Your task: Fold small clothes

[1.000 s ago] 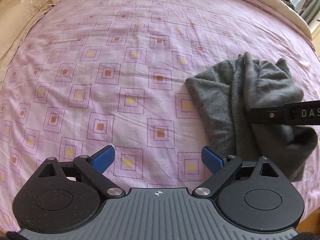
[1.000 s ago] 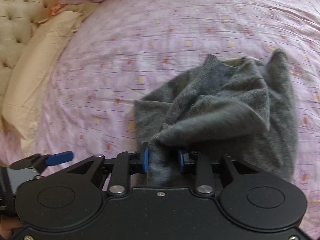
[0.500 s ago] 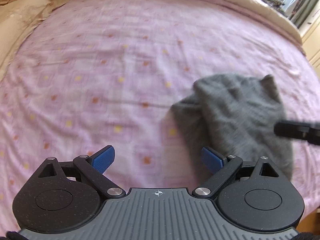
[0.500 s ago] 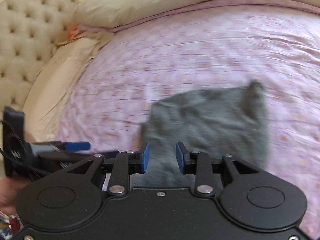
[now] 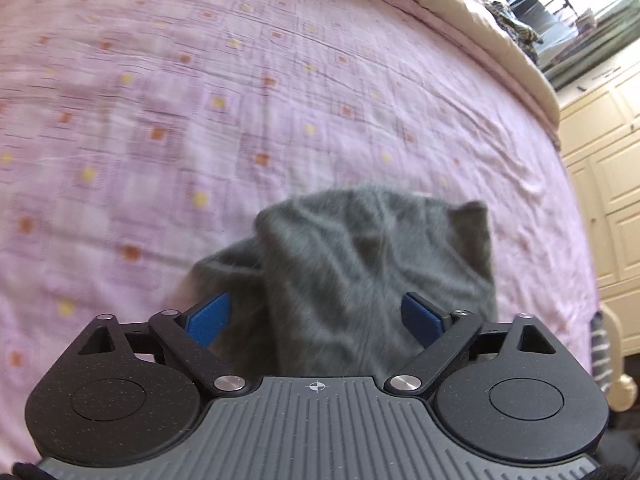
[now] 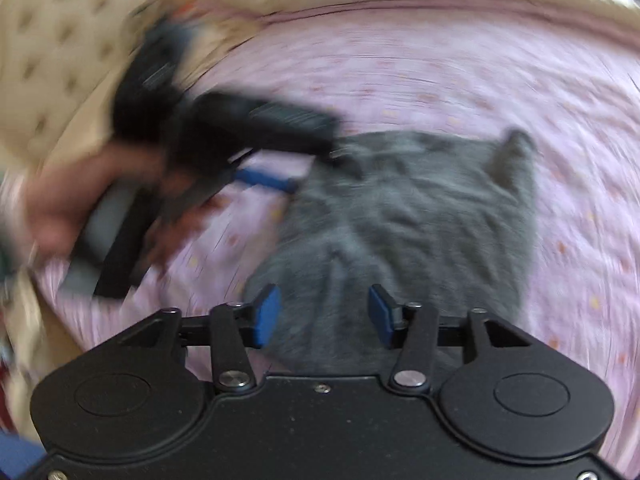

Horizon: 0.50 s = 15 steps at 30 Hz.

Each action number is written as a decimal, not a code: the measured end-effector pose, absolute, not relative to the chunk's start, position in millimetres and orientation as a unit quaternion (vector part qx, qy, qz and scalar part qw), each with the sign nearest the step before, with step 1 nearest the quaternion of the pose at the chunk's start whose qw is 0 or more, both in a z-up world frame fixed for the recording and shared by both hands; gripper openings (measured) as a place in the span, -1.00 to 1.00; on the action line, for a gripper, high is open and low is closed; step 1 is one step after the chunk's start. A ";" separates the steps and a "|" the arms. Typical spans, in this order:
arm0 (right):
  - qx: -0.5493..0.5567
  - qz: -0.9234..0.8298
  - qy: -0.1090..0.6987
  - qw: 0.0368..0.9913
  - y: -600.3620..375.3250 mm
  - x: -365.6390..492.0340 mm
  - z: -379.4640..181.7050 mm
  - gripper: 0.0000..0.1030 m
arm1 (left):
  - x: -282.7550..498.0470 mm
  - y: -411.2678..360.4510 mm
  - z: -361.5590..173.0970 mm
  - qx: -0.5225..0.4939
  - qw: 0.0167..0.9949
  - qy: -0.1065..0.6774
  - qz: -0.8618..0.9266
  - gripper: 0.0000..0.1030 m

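A small grey knitted garment (image 5: 360, 272) lies crumpled on the pink patterned bedsheet (image 5: 200, 100). In the left wrist view my left gripper (image 5: 316, 318) hovers over its near edge, blue pads wide apart, holding nothing. In the right wrist view the same grey garment (image 6: 420, 216) spreads ahead of my right gripper (image 6: 324, 316), which is open above the cloth's near part. The left gripper (image 6: 264, 178) appears there too, blurred, at the garment's left edge with a hand (image 6: 72, 200) on its handle.
A cream quilt (image 5: 460, 12) lines the far edge of the bed. Cream cabinet doors (image 5: 600, 160) stand at the right. A tufted cream headboard (image 6: 52, 40) and pillow lie at the left in the right wrist view.
My right gripper has let go of the grey garment and opened; the cloth dropped flatter. The left gripper swung right until the garment lies under its fingers.
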State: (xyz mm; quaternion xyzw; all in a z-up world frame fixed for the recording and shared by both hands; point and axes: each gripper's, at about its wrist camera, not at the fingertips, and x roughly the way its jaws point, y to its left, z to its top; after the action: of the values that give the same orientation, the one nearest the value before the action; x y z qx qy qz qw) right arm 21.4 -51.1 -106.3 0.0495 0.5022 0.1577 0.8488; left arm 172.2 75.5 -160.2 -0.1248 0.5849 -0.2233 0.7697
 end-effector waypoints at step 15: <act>-0.295 0.233 0.431 0.820 45.7 -11.6 -149.7 0.26 | 179.6 65.3 -170.5 -0.094 0.771 0.582 -0.240 -0.69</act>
State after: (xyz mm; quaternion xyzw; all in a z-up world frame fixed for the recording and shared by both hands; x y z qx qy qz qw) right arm -11.6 45.7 -149.7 -0.2951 0.4311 0.2331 0.8202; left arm 179.6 65.3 -170.5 -0.0937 0.5825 -0.2398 0.7710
